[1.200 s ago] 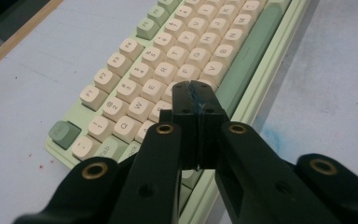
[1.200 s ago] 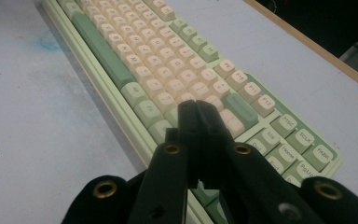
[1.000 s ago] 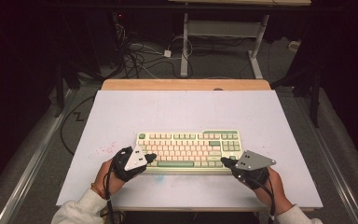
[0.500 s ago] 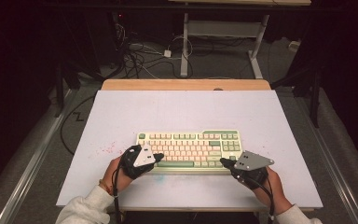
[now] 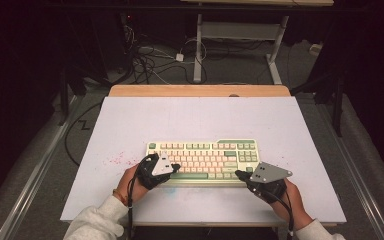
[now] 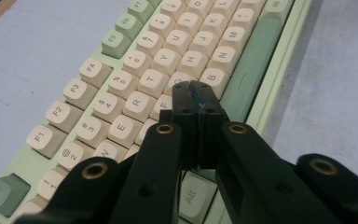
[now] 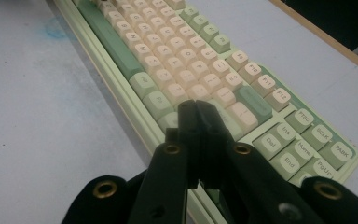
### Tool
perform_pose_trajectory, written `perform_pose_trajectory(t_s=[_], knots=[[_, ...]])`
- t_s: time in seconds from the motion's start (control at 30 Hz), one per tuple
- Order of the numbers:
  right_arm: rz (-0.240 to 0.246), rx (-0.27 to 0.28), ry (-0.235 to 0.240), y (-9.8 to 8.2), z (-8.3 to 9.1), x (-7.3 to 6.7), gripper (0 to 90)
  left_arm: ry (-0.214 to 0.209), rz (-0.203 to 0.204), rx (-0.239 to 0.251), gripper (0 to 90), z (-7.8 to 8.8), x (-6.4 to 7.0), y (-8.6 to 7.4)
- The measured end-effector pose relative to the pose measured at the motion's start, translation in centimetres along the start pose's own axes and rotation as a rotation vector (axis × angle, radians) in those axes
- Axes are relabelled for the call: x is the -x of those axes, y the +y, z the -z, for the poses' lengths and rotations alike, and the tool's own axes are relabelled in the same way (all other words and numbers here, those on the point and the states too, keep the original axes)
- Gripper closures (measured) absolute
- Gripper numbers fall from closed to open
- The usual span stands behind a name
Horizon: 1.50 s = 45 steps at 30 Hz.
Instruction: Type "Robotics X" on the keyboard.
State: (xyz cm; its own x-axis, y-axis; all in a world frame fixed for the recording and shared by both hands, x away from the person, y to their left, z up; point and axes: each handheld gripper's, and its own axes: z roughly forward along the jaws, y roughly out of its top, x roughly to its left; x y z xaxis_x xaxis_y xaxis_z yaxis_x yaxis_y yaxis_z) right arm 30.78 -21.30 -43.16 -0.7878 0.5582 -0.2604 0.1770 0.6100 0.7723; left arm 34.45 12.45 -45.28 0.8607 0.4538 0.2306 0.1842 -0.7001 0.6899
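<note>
Keyboard [image 5: 203, 160] is seen lying on the white bench [image 5: 130, 125] in the high view, flanked by both hand-held grippers. Clenched jaws of the left hand-held gripper [image 6: 195, 95] are shown over the letter keys in its view. Clenched too, the right hand-held gripper [image 7: 196, 112] is seen over the keyboard's near right part.

Pale green keyboard [image 5: 203, 160], cream and green keys, black jaws

The left black two-jaw gripper [image 5: 174, 167] slid rightward in the high view, from the left end of the cream-and-green mechanical keyboard [image 5: 205, 161] onto its keys. Its hand and grey sleeve followed toward the frame's centre.
</note>
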Motion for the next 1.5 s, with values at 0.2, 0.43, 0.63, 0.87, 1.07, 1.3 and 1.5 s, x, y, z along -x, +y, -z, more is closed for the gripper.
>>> perform_pose_trajectory(t_s=[0.2, 0.43, 0.63, 0.87, 1.07, 1.3, 1.5], knots=[[0.003, -0.006, 0.002, 0.0, -0.1, 0.0, 90.0, -0.003, -0.003, -0.013, 87.4, -0.4, -0.1, 0.2], [0.005, -0.011, 0.002, 0.0, -0.1, 0.0, 90.0, -0.009, 0.001, -0.033, 87.5, -0.5, -0.3, 0.1], [0.006, -0.001, -0.003, 0.1, 0.1, 0.1, 90.0, 0.007, -0.001, -0.014, 87.4, 0.2, -0.3, 0.2], [0.01, 0.006, -0.008, 0.1, 0.2, 0.1, 90.0, 0.021, 0.005, 0.001, 87.4, 0.7, -0.4, 0.1], [0.013, 0.008, -0.01, 0.2, 0.3, 0.1, 90.0, 0.027, 0.011, 0.003, 87.4, 1.0, -0.6, -0.1], [0.019, 0.006, -0.015, 0.2, 0.3, 0.1, 90.0, 0.032, 0.015, 0.01, 87.4, 1.3, -0.7, -0.2], [0.022, 0.005, -0.016, 0.1, 0.2, 0.0, 90.0, 0.038, 0.023, 0.007, 87.4, 1.4, -1.0, -0.4]])
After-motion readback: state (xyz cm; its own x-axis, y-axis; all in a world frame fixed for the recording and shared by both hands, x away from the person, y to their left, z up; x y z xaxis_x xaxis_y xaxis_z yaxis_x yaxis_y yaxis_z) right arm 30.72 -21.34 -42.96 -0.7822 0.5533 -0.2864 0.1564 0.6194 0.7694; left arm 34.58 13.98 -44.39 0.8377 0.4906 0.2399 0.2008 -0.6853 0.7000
